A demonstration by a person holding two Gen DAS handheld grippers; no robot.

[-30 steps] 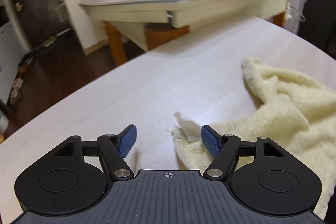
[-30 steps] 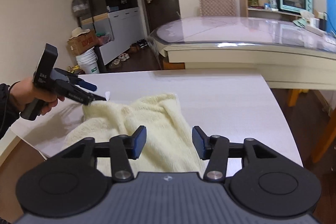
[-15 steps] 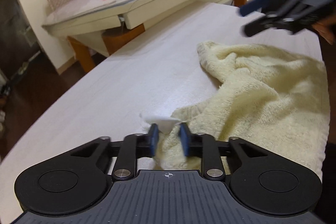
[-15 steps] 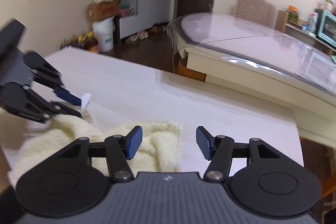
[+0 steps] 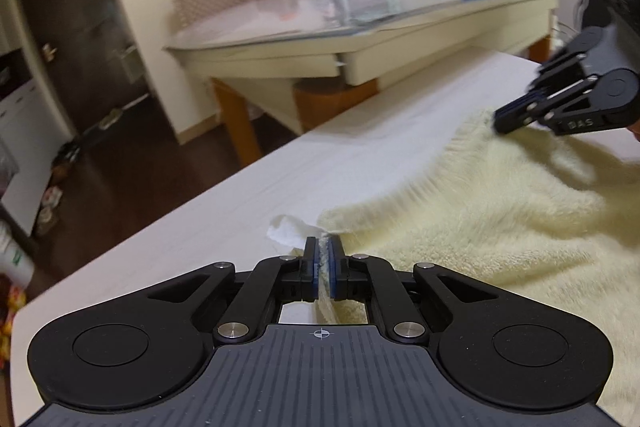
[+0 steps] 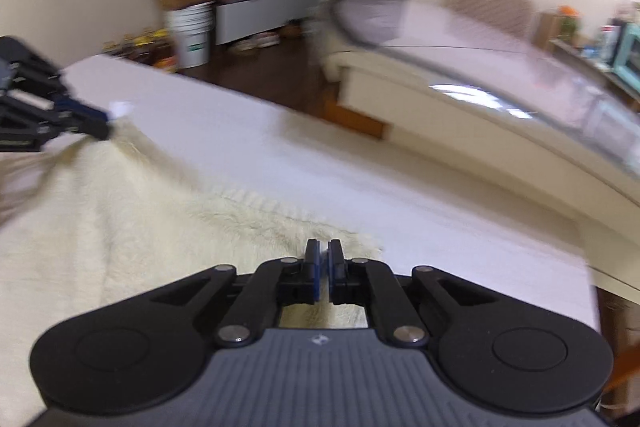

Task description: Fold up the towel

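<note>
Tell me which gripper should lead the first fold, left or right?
Neither clearly: both grip adjacent corners of the towel. The left gripper has its jaws shut on the corner with the white tag; the right gripper pinches the other corner. Probably move both together.

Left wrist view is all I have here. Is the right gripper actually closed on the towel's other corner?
Observer: Yes. In the right wrist view, the right gripper has its pads nearly touching, pinching the towel at its edge, just inside the corner.
Operator: How does my left grip look from there?
Observer: The left gripper is shut on the opposite corner, and the white tag pokes out past its tips.
</note>
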